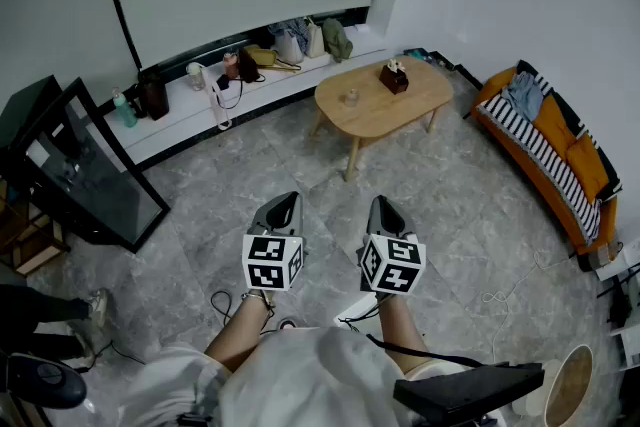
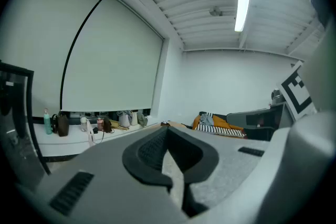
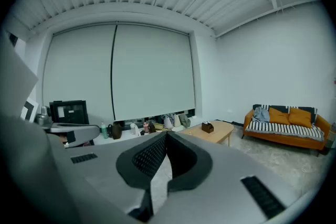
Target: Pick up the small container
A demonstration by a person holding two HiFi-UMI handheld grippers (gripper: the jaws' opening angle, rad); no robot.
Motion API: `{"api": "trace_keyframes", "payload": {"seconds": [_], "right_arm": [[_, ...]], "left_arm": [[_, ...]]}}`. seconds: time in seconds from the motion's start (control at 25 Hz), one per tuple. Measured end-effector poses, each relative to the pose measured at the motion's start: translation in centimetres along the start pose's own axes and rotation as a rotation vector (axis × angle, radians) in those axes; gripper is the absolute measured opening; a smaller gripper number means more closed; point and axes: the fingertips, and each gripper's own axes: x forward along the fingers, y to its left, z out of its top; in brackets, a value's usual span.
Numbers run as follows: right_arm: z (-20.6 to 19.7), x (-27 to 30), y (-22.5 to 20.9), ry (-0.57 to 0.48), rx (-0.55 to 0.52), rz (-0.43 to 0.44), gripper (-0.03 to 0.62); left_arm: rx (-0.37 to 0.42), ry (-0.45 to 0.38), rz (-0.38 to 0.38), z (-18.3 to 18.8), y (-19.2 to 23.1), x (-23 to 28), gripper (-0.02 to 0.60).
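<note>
A small clear container stands on the oval wooden coffee table across the floor, with a brown box behind it on the same top. My left gripper and right gripper are held side by side over the floor, well short of the table, both pointing toward it. Each has its jaws shut with nothing between them. In the left gripper view the left gripper hides most of the table. Past the right gripper, the right gripper view shows the table and the box; the container is hidden there.
An orange sofa with a striped cover lines the right wall. A low white ledge at the back carries bags and bottles. A black screen on a stand sits at the left, near a person's shoes. Cables lie on the grey tiled floor.
</note>
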Motion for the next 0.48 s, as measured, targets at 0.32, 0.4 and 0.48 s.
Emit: {"api": "trace_keyframes", "payload": {"seconds": [0.32,0.4,0.48], "right_arm": [[0.2,0.9,-0.1,-0.003,-0.006,-0.012,0.023],[0.3,1.3,0.2,-0.011,0.002,-0.011,0.023],[0.3,1.6,0.6,-0.032,0.027,-0.005,0.023]], "left_arm": [[0.014,0.004,-0.013,0.0,0.6,0.9,0.008],[0.017,0.005,-0.020,0.1,1.0,1.2,0.008],[0.018,0.005,-0.025,-0.1,1.6,1.4,0.008]]}}
